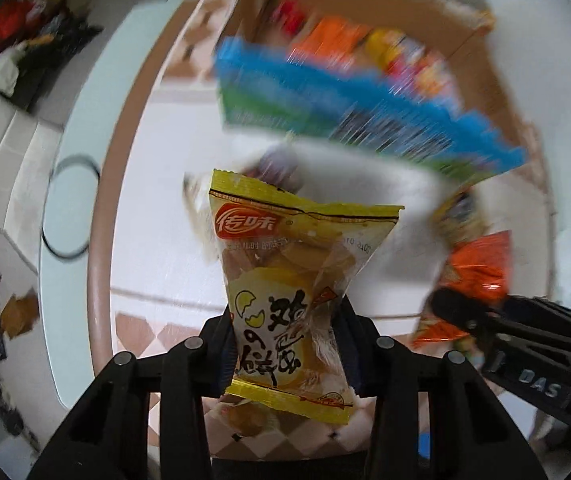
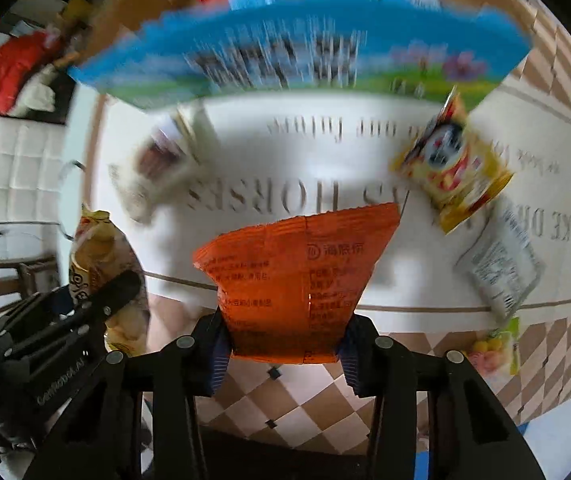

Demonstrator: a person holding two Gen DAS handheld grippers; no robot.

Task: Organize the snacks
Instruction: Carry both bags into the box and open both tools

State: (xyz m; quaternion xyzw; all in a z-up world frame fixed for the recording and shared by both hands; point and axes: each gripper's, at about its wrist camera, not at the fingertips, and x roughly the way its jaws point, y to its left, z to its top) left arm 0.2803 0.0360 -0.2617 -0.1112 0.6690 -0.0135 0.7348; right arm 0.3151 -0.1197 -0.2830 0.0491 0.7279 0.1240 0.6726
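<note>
The left gripper (image 1: 289, 344) is closed on a yellow snack packet (image 1: 293, 288), pinched at its waist and standing up toward 12 o'clock. The right gripper (image 2: 285, 340) is clamped on an orange packet (image 2: 297, 276) the same way. Beyond both, at 12 o'clock, a blurred blue bag (image 2: 305, 44) fronts the cardboard box (image 1: 497, 92); loose packets lie on the tablecloth (image 2: 305, 152).
</note>
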